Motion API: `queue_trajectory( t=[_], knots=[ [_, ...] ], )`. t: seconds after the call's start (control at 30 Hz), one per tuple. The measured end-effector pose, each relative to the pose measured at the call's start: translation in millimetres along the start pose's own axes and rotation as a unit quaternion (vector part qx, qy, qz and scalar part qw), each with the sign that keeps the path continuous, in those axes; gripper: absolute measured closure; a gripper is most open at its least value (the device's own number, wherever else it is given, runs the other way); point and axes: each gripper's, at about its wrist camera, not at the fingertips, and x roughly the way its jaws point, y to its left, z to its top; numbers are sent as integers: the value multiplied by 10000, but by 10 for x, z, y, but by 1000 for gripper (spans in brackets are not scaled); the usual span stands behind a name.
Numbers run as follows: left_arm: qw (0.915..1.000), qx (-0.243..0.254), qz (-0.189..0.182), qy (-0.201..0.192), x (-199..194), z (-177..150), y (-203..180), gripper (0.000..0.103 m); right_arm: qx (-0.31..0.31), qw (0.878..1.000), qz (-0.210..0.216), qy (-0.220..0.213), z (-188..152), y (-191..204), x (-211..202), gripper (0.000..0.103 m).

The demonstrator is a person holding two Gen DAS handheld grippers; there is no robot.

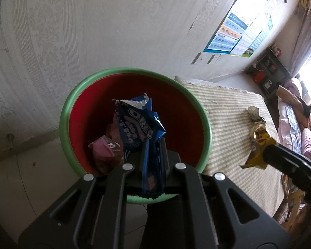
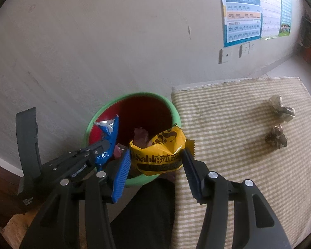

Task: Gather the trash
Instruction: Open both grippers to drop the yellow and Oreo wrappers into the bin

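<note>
Left wrist view: left claw (image 1: pixel 153 155) clamped on blue Oreo wrapper (image 1: pixel 141 124), frame centre, over the red bin (image 1: pixel 176 103). Right claw (image 2: pixel 157 159) grips yellow Sable wrapper (image 2: pixel 159 151) at the bin rim, mid-frame. Advice: centre both over the opening, then release; light foil may cling, so spread wide.

Place: a lived-in home room, likely a bedroom or sitting room.
Walls: pale patterned wallpaper (image 1: pixel 93 31); learning charts (image 2: pixel 242 12) taped up; switch plates (image 2: pixel 225 56) below them.
Furnishing: table under a checked cloth (image 2: pixel 238 145); bedding in pink floral fabric (image 1: pixel 296 128); cluttered dark shelf unit (image 1: pixel 267 70).
Floor: pale tiles (image 1: pixel 20 176).
Refuse: red bin, green rim (image 1: pixel 134 70).
</note>
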Motion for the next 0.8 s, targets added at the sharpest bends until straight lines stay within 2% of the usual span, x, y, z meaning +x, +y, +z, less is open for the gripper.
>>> queue_trajectory(
  t=[0.63,0.67,0.7,0.73,0.77,0.8],
  knots=[
    [9997,-241,107,-22,103,153,152,93,-140,9983,506,248,203,197,371,51],
    [9995,-293,127,-47,103,160,160,86,-131,9981,548,250,208,199,374,50],
    [9992,-360,137,-61,101,161,179,80,-107,9977,627,252,219,206,385,43],
    [9990,-412,151,-70,103,160,195,65,-88,9974,676,240,223,210,379,36],
    [9988,-452,155,-80,102,157,205,59,-60,9973,711,199,226,204,373,34],
    [9987,-482,148,-82,101,150,214,59,-44,9973,713,154,225,184,363,32]
  ],
)
